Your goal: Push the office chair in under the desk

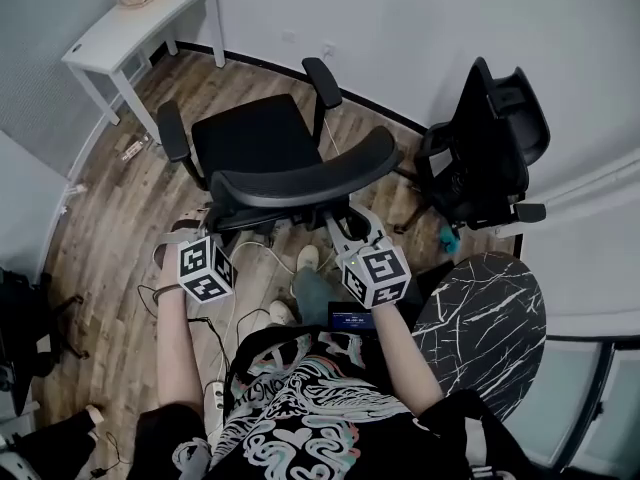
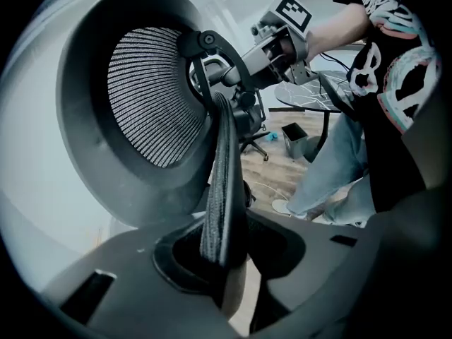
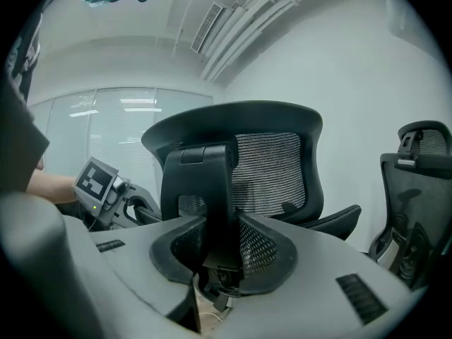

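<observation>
Left gripper (image 1: 218, 236) jaws clamp the black mesh office chair (image 1: 255, 133) by its backrest rim, right gripper (image 1: 350, 230) jaws its spine. Probably heavy, free-rolling.

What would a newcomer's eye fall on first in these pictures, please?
The black mesh-backed office chair fills the middle of the head view, its back clamped by both grippers: the left gripper on the rim, the right gripper on the rear spine. A white desk stands in the far left corner, and a round black white-veined table sits at the near right.
</observation>
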Demonstrator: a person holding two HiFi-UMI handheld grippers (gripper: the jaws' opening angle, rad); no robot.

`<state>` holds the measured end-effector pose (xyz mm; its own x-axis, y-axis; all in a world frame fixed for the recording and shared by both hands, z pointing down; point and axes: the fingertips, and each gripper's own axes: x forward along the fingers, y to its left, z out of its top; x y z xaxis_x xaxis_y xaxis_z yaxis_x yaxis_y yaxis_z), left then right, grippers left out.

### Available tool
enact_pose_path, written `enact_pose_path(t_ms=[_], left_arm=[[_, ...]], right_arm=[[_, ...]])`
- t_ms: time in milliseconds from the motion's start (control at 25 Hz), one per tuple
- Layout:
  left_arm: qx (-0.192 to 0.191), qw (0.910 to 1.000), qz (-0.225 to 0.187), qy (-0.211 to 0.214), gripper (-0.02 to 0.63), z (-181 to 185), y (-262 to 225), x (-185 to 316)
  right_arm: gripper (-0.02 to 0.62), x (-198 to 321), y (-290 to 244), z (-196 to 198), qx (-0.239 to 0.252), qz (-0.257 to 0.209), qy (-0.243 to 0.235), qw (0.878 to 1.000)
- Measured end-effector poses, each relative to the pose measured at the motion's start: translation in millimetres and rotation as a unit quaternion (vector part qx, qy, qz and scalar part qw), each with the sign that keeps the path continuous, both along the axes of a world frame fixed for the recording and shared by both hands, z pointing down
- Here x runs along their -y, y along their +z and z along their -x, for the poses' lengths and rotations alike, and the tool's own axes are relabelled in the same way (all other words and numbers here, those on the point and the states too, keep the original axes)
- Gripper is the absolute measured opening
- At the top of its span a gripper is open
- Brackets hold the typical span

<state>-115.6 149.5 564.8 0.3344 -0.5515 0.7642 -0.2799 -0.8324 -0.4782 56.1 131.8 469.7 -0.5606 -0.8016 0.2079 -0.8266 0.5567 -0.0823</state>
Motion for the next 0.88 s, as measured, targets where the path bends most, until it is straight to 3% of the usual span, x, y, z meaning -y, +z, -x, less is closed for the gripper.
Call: enact_pose_path(t_ms=[880], left_arm=[[-0.012,0.9999,0.002,0.002,0.140,0.1,0.5,12.1]], right_arm=[[0.098,21.1,0.6,5.5,0.033,0.018,-0.004,0.999]])
